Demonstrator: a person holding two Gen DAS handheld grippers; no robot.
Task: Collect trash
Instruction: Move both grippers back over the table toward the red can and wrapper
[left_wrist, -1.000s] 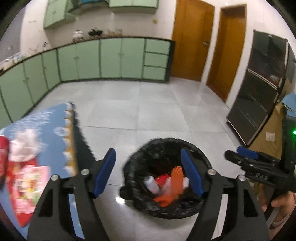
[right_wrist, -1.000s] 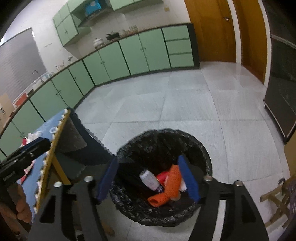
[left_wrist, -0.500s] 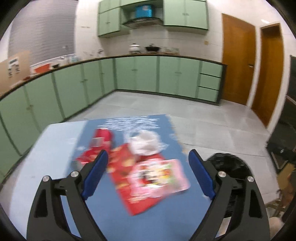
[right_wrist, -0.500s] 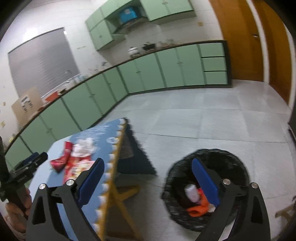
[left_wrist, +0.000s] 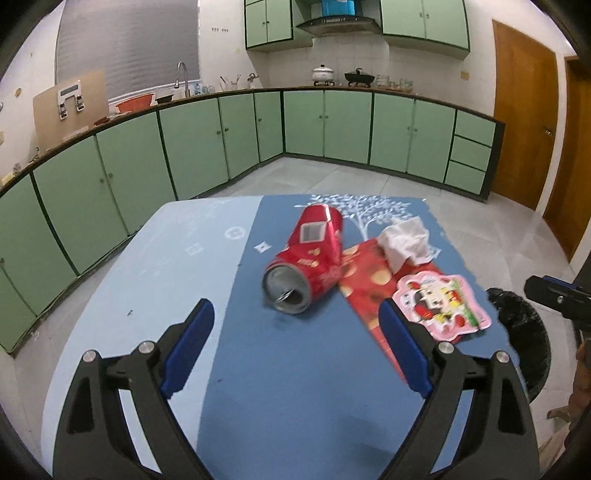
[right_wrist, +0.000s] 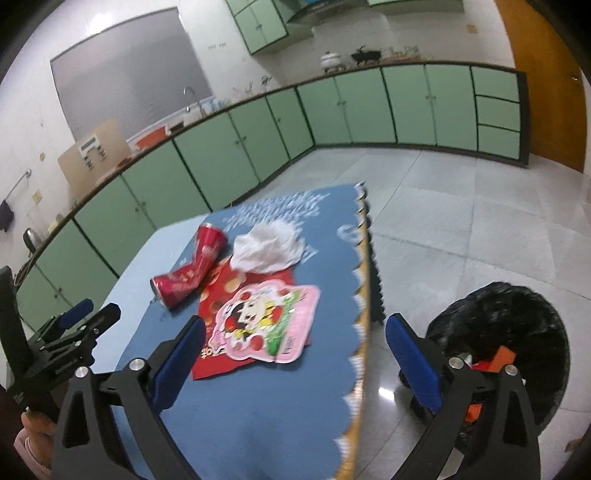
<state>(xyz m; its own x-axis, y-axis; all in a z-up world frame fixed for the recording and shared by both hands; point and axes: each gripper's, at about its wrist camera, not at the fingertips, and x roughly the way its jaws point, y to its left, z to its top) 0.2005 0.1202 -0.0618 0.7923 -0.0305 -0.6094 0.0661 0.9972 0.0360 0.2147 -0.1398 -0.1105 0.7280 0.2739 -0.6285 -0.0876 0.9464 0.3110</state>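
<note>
Because the dented red can (left_wrist: 308, 264) lies on its side at twelve o'clock of the empty, wide-open left gripper (left_wrist: 295, 350), it could roll off the table (left_wrist: 155, 280). The right gripper (right_wrist: 295, 360), equally wide and empty, probably faces the pink wrapper (right_wrist: 266, 321); the bin (right_wrist: 517, 325) sits at three o'clock.

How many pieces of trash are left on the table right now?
4. A crushed red can lies left; a white tissue sits at the far right; a red wrapper lies flat between them; a pink cartoon packet overlaps its near end. Smaller scraps beneath may be hidden.
</note>
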